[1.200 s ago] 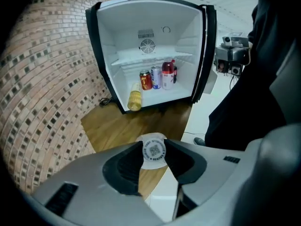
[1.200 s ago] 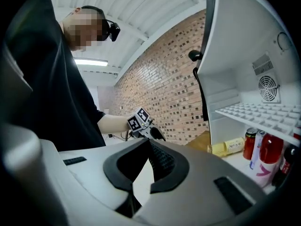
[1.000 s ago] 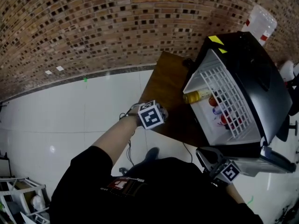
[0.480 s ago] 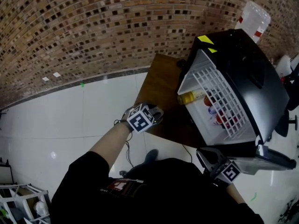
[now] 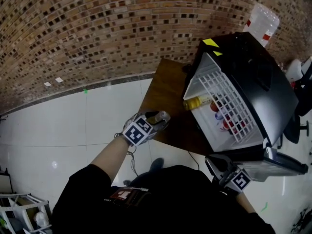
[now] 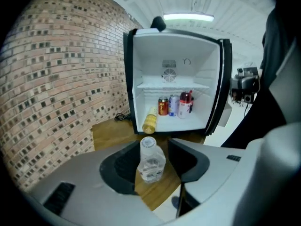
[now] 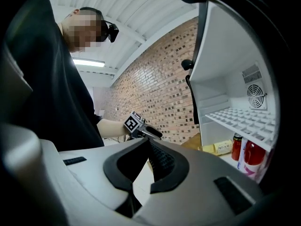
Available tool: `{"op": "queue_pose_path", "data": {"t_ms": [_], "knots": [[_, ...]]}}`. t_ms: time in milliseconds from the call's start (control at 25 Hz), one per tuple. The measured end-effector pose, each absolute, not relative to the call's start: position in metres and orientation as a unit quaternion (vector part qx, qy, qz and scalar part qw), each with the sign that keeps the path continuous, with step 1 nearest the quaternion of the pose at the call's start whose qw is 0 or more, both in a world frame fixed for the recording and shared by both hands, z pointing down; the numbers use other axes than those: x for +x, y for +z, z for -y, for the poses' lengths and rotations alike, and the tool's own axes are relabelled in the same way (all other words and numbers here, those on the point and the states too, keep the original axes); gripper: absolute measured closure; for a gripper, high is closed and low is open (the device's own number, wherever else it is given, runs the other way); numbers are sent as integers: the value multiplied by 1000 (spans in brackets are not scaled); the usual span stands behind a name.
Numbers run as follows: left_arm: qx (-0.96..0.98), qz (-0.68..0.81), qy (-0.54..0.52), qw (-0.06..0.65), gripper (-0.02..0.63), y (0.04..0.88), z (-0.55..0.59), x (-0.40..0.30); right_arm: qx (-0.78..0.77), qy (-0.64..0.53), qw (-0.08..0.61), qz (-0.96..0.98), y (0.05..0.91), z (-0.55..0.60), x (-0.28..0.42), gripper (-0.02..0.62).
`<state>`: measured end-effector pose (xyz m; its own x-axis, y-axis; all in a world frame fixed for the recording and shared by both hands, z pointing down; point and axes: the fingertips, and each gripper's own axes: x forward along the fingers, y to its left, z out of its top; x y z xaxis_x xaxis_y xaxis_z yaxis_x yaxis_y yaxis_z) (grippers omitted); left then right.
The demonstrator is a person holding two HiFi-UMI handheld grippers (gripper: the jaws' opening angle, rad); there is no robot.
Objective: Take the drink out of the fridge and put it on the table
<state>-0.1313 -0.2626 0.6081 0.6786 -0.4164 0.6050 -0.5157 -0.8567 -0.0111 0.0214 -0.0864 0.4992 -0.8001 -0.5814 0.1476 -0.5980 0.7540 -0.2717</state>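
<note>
A small clear water bottle (image 6: 151, 159) stands upright near the front edge of the brown wooden table (image 6: 109, 133). It is between the jaws of my left gripper (image 6: 153, 147), which are opening; a gap shows on its right side. In the head view the left gripper (image 5: 155, 121) is at the table's near edge. The black fridge (image 5: 258, 72) stands open on the table. A yellow bottle (image 6: 150, 121) lies at its front. A red can (image 6: 163, 106), a second can and a red bottle (image 6: 186, 102) stand behind. My right gripper (image 7: 148, 145) is shut and empty, low beside the fridge door (image 5: 275, 161).
A brick wall (image 5: 97, 28) runs behind the table, with white floor tiles (image 5: 73, 126) to the left. A black cable (image 6: 121, 117) lies on the table by the fridge. A large water jug (image 5: 263, 21) stands behind the fridge. A person in black holds both grippers.
My left gripper has drawn back toward the person and down-left from the table, leaving the clear bottle standing at the table's edge. The right gripper has stayed put.
</note>
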Motion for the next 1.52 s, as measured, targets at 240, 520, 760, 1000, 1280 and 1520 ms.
{"op": "queue_pose_path", "data": {"t_ms": [240, 520, 760, 1000, 1280, 1520], "knots": [[960, 222, 81, 148, 416, 524, 208, -107, 351, 138, 23, 926, 486, 69, 56, 594], [982, 148, 12, 115, 559, 478, 145, -25, 441, 110, -3, 891, 455, 26, 142, 594], [992, 85, -32, 93, 606, 443, 109, 55, 504, 86, -13, 859, 447, -9, 222, 595], [996, 50, 1, 79, 606, 446, 80, 112, 532, 84, -27, 842, 446, -28, 266, 595], [996, 0, 29, 81, 606, 451, 53, 141, 541, 84, -42, 836, 446, -28, 283, 595], [995, 6, 31, 96, 606, 453, 58, 139, 544, 86, -40, 834, 447, -29, 285, 595]]}}
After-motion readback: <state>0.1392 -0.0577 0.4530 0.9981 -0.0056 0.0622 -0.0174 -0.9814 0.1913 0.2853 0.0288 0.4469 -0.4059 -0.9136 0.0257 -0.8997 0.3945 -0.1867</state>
